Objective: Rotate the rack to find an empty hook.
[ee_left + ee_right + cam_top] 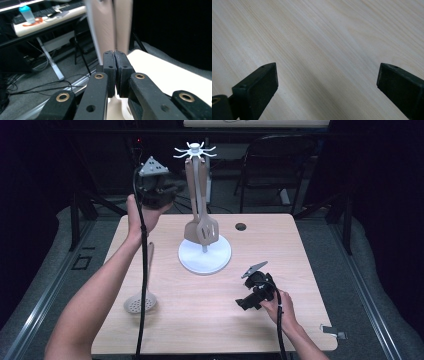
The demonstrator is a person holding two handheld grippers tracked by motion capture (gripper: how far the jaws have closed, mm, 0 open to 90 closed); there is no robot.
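A white utensil stand (pixel 205 257) with a ring of hooks on top (pixel 195 151) rises at the table's middle back. Two beige utensils hang from it, a spatula (pixel 192 227) and a slotted turner (pixel 210 230). A slotted skimmer (pixel 141 302) lies flat on the table at the left. My left gripper (pixel 172 187) is held high, just left of the hanging handles (pixel 107 25). Its pads meet, shut with nothing between them (pixel 115 53). Low at the right, my right gripper (pixel 243 303) rests near the wood, its jaws wide open (pixel 327 75) over bare tabletop.
The wooden table (pixel 260 250) has a round cable hole (pixel 240 226) behind the stand. A small metal clip (pixel 334 332) lies at the front right corner. A dark chair (pixel 275 165) stands beyond the table. Desks and cables (pixel 37 85) show off to the side.
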